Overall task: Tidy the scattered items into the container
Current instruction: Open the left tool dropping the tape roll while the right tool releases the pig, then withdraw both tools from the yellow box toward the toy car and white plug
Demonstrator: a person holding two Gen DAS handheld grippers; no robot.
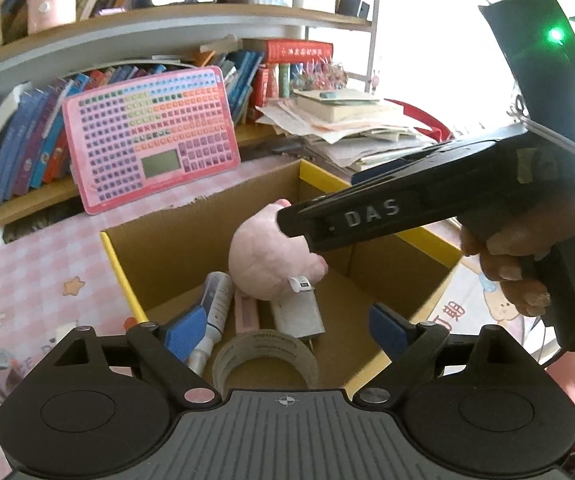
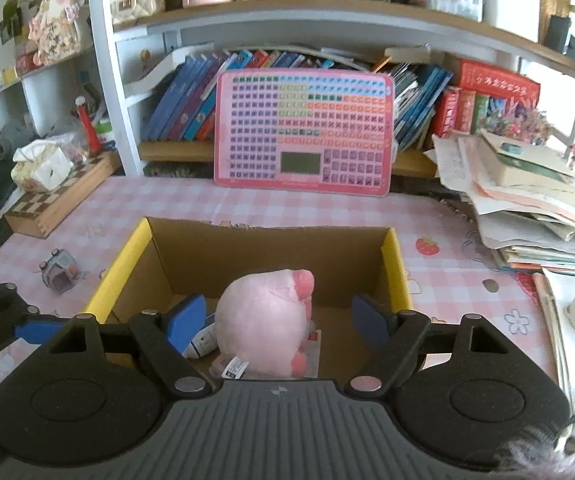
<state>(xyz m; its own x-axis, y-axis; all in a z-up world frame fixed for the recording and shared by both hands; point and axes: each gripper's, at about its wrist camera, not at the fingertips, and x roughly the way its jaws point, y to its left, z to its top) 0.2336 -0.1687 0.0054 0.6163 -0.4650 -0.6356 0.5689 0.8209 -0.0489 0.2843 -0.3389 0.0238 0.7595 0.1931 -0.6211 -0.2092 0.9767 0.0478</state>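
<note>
The pink plush (image 2: pixel 265 322) sits inside the box (image 2: pixel 397 268), atop the tape (image 1: pixel 265 354) and tubes. Right tongs (image 2: pixel 277 318) are spread wide around it, released; left tongs (image 1: pixel 283 326) gape empty over the box. Best now: lift straight up (clear of the plush), then head for the small toy (image 2: pixel 58 274) near the tabletop's left edge.
</note>
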